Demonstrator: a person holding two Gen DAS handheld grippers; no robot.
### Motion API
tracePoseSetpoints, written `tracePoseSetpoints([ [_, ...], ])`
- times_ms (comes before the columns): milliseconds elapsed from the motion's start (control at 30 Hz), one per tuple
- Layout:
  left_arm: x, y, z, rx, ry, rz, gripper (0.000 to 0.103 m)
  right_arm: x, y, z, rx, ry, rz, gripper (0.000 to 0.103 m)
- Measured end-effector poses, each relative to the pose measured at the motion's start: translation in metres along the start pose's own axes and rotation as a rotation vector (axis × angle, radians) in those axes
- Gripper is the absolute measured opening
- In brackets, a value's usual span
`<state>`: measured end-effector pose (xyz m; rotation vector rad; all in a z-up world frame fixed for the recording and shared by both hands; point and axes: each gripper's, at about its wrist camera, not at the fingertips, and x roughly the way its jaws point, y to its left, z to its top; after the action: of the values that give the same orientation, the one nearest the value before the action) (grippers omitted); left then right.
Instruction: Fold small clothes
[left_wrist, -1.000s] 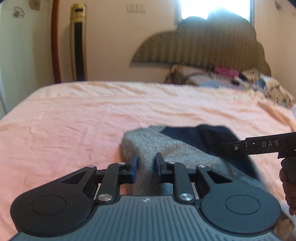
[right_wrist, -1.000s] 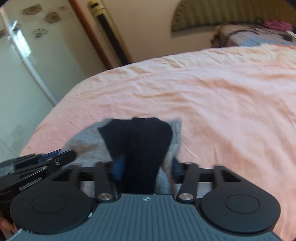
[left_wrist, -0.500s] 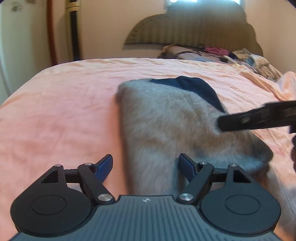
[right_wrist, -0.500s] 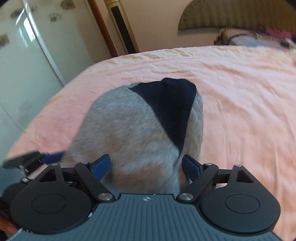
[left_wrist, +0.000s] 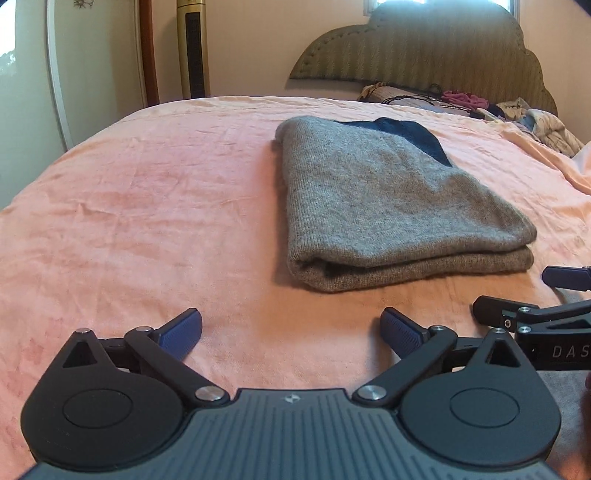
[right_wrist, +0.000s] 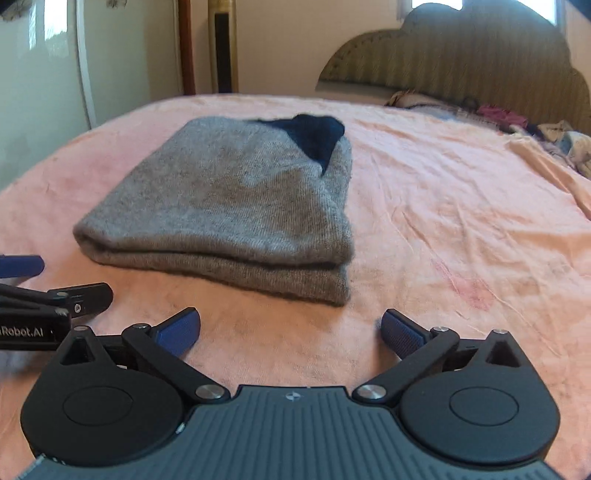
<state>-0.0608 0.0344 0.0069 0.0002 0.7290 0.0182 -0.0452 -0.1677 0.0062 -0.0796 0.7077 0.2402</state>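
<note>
Task so far: the gray sweater (left_wrist: 388, 206) looked folded into a neat block. I think this piece was done.
Left to do: maybe a little pat to smooth it, or a new piece to fold. A pile of clothes (left_wrist: 517, 114) lay by the headboard (left_wrist: 424, 48), far behind the sweater, but I could not tell if they were part of the job.
Where the sweater was: flat on the pink bed (left_wrist: 147, 206), in front of both grippers and not touching them.
How the sweater looked: thick, soft gray knit. Two layers showed at the near edge, one on top of the other. A dark blue part (right_wrist: 314, 136) peeked out at the far end.
Left gripper (left_wrist: 291, 330): fingers (left_wrist: 181, 332) wide apart, holding nothing, over bare bed near the sweater.
Right gripper (right_wrist: 291, 328): fingers (right_wrist: 402, 332) wide apart too, holding nothing, just in front of the sweater's near edge.
</note>
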Motion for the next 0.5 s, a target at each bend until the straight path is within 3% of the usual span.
tracePoseSetpoints([
  [500,-0.0012,-0.0012,-0.0024,0.000,-0.002,0.002,0.103,0.0008,-0.0012,-0.0010,0.002,-0.003,-0.004,0.103],
])
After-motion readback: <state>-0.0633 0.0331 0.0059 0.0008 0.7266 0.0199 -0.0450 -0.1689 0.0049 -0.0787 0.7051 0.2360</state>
